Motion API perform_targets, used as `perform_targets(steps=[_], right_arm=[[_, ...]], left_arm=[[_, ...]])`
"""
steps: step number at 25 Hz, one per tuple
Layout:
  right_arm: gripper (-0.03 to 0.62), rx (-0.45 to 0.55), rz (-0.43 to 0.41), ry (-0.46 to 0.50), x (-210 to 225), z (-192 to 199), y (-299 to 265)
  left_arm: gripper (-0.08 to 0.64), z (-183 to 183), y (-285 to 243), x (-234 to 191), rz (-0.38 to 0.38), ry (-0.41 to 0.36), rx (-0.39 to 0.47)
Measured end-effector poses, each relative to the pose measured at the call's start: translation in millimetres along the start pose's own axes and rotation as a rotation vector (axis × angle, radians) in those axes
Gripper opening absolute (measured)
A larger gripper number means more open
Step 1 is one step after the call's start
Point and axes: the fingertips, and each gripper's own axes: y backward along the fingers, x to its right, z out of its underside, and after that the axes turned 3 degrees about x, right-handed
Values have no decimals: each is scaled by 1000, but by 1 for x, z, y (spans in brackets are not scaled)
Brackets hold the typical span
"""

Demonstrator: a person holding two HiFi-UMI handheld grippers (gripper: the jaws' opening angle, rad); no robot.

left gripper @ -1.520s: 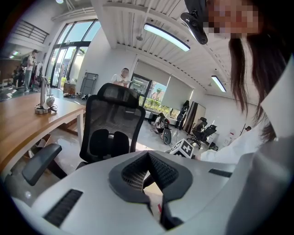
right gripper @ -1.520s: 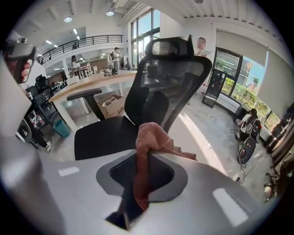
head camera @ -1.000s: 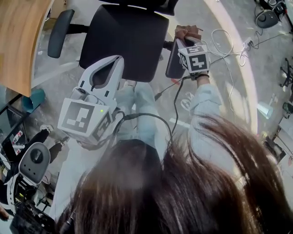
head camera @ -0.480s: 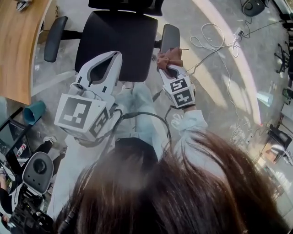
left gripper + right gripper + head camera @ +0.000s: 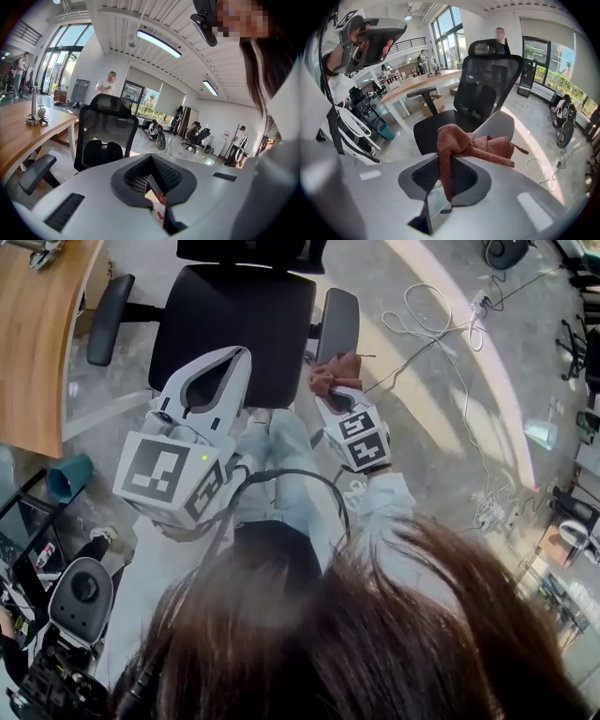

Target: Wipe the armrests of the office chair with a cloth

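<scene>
Right hand-held gripper drawn back along armrest, pinching rust cloth, left hand-held gripper pressed together, glossy grey floor

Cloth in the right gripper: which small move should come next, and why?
Probably push the right gripper forward along the right armrest. Its jaws are shut on the cloth, which is by the armrest's near end, so most of the pad lies ahead.

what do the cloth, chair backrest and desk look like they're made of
Cloth: reddish-brown terry or microfibre, judging by its nubby surface and limp folds.
Backrest: black mesh in a hard frame, probably plastic; light shows through.
Desk: wood or wood-look laminate, matte, with faint grain.
</scene>
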Motion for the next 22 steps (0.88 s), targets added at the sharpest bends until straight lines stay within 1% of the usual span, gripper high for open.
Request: perform_targets(steps=[2,4,5,7,8,9,12,16,19,22], right_arm=[[57,21,-12,-47,1,-1,1],[57,85,-31,-158,7,-8,2],[57,140,-41,-233,11,-15,5],[57,288,-49,-368,17,-39,22],[57,362,-41,-402,17,-54,38],[57,427,-28,-410,14,-69,57],[57,558,6,-352,-2,-108,121],[57,700,23,-246,-10,-163,184],[57,800,22,-193,-26,-199,223],[57,862,5,-143,-57,-224,247]], left_arm=[[2,0,1,1,-1,2,1],[3,1,-1,-2,-2,7,3],[3,1,-2,-4,-1,13,8],[2,-3,1,-6,3,22,29],[3,-8,7,-2,7,20,42],[3,-14,15,4,11,12,55],[2,-35,40,33,24,-14,84],[2,-62,49,56,40,-56,142],[2,-81,60,57,30,-77,188],[3,-92,84,48,0,-84,225]])
